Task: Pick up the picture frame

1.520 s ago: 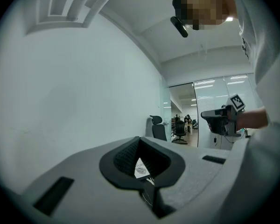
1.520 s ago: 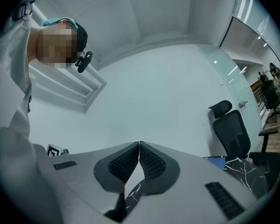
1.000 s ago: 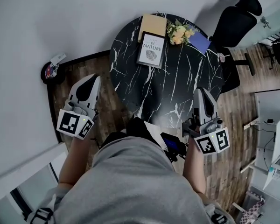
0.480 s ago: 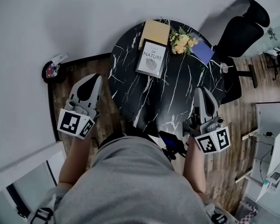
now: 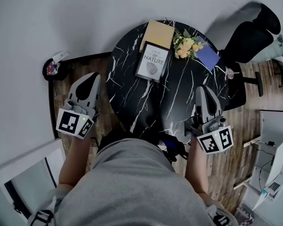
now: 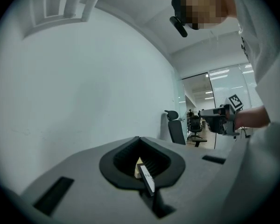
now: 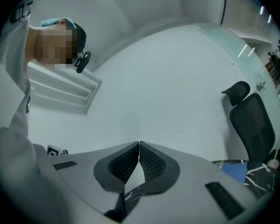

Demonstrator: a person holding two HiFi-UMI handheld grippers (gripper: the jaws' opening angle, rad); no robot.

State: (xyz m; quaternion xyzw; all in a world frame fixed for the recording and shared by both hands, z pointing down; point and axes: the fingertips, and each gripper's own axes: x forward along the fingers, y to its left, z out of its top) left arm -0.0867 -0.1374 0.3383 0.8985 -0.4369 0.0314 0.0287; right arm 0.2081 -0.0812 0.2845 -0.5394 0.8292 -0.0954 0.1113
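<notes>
The dark-edged picture frame (image 5: 152,62), a white leaf print, lay flat on the marbled bench (image 5: 179,100); left gripper (image 5: 94,75) and right gripper (image 5: 201,88) stayed closed, empty.

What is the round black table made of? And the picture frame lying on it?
The table looks like black marble or a marble-look top. It is dark and smooth, with thin white veins running across it. I cannot tell whether it is real stone or a printed surface. The picture frame has a thin dark border, likely wood or plastic, round a white print. Whether glass covers it does not show.
</notes>
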